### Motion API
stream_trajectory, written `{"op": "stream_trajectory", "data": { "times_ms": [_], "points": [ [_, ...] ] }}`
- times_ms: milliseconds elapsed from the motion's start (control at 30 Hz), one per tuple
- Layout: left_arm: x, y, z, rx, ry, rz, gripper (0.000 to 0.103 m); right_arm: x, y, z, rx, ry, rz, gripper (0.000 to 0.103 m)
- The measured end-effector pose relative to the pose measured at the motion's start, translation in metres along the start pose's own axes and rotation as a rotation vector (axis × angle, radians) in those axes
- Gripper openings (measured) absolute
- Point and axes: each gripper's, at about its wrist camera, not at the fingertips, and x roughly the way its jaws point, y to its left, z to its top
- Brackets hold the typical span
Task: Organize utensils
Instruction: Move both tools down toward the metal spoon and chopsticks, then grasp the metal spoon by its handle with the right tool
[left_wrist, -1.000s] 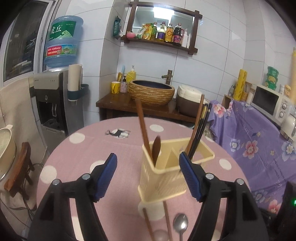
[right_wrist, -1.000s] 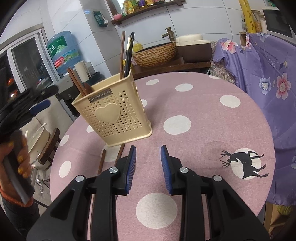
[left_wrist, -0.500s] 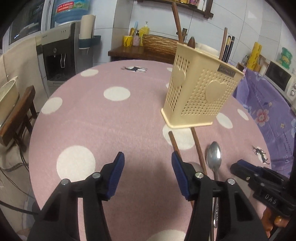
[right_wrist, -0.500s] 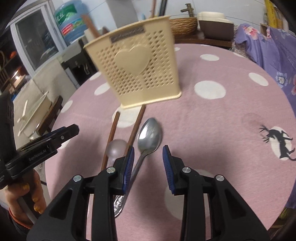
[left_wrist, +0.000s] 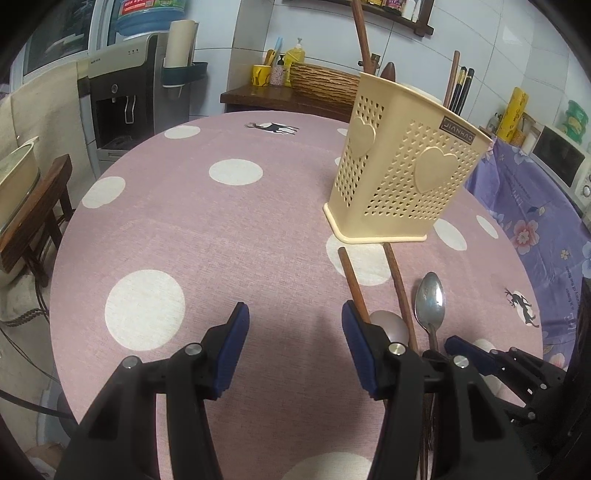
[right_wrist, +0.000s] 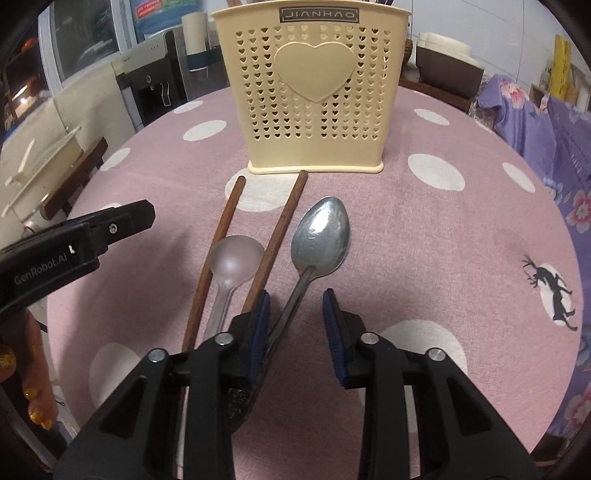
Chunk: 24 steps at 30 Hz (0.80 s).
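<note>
A cream perforated utensil holder (right_wrist: 312, 96) stands on the pink dotted table, with chopsticks and a wooden spoon standing in it (left_wrist: 360, 44). In front of it lie two brown chopsticks (right_wrist: 280, 225), a translucent plastic spoon (right_wrist: 232, 258) and a metal spoon (right_wrist: 319, 236). My right gripper (right_wrist: 295, 317) is open, low over the table, its fingers on either side of the metal spoon's handle. My left gripper (left_wrist: 293, 350) is open and empty, left of the loose utensils; it also shows in the right wrist view (right_wrist: 92, 236). The holder also shows in the left wrist view (left_wrist: 402, 173).
The round table (left_wrist: 184, 229) has a pink cloth with white dots. A wooden stool (left_wrist: 33, 214) and a water dispenser (left_wrist: 125, 99) stand to the left. A purple flowered cloth (left_wrist: 535, 206) covers furniture at the right.
Both grippers have dropped and drawn back toward the table's near side. My right gripper has come down around the metal spoon's handle. My left gripper has opened wider.
</note>
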Motion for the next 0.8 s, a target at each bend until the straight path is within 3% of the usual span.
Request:
{"op": "stream_trajectory", "data": {
  "times_ms": [100, 333, 400, 467, 533, 567, 800],
  "points": [
    [0.003, -0.005, 0.0, 0.014, 0.009, -0.002, 0.052, -0.001, -0.012, 0.001, 0.019, -0.005, -0.013, 0.015],
    [0.008, -0.014, 0.001, 0.035, 0.018, -0.009, 0.052, -0.003, -0.051, 0.002, 0.069, -0.014, -0.021, 0.011],
    [0.011, -0.017, 0.003, 0.041, 0.022, -0.012, 0.052, -0.003, -0.057, 0.001, 0.076, -0.014, 0.01, 0.011],
    [0.013, -0.019, 0.005, 0.044, 0.029, -0.018, 0.052, -0.002, -0.062, 0.002, 0.094, -0.013, 0.044, 0.017],
    [0.016, -0.022, 0.007, 0.054, 0.032, -0.014, 0.052, -0.005, -0.066, 0.006, 0.119, -0.031, 0.08, 0.043],
    [0.016, -0.022, 0.008, 0.055, 0.032, -0.012, 0.052, -0.008, -0.067, 0.009, 0.117, -0.048, 0.091, 0.049],
    [0.015, -0.017, 0.007, 0.038, 0.035, -0.011, 0.052, 0.003, -0.057, 0.029, 0.017, -0.034, 0.093, 0.051]
  ]
}}
